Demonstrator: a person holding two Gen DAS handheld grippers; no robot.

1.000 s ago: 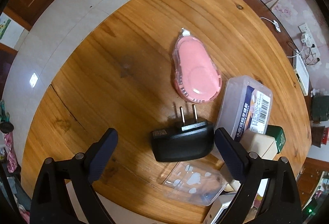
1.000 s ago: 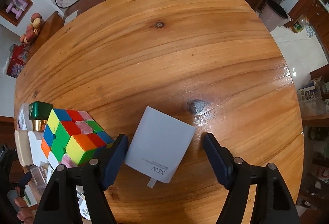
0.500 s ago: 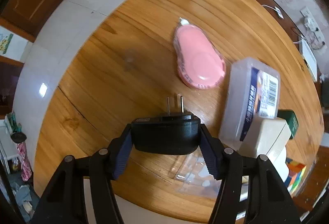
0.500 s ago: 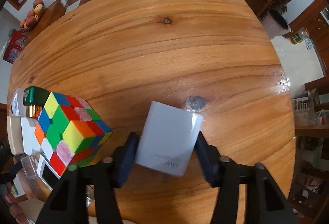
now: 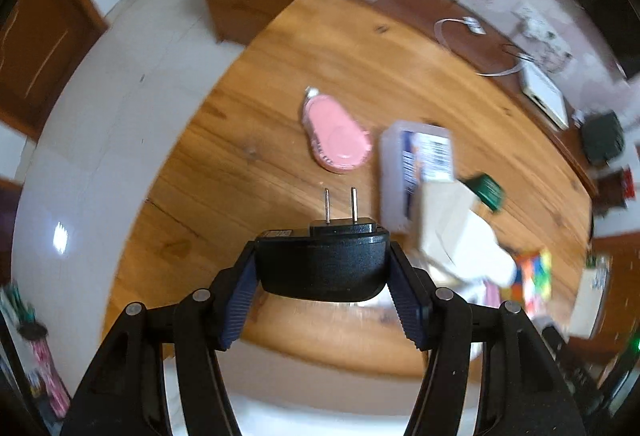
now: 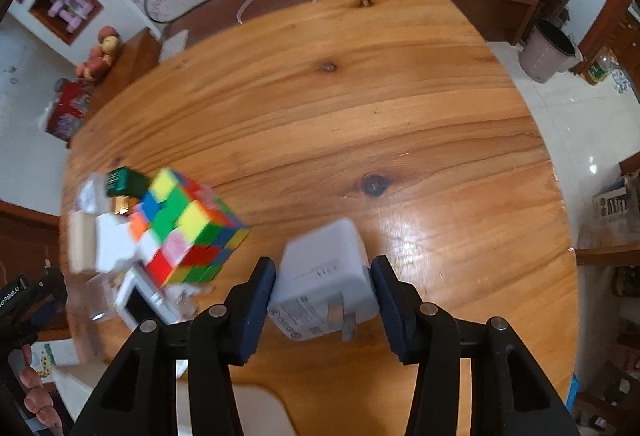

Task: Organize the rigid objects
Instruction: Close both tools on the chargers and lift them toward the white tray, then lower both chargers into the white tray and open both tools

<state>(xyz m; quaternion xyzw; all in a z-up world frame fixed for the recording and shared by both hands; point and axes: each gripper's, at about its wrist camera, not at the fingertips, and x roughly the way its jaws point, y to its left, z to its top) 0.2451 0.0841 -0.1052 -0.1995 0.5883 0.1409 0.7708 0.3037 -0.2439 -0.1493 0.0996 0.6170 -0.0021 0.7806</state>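
Both grippers loaded: a charger clamped in each, held over the wooden table.

My left gripper is clenched on the black charger, pads pressing its two sides, its two prongs pointing away from me above the table edge. My right gripper grips the white charger the same way (this one tilted, prongs toward the camera). Beyond the black charger lie a pink oval case and, just beside it, a clear plastic box with a barcode label. The colour cube sits to the left of the white charger among a blurred cluster, what looks like a green-capped item and pale blocks, too smeared to name surely.
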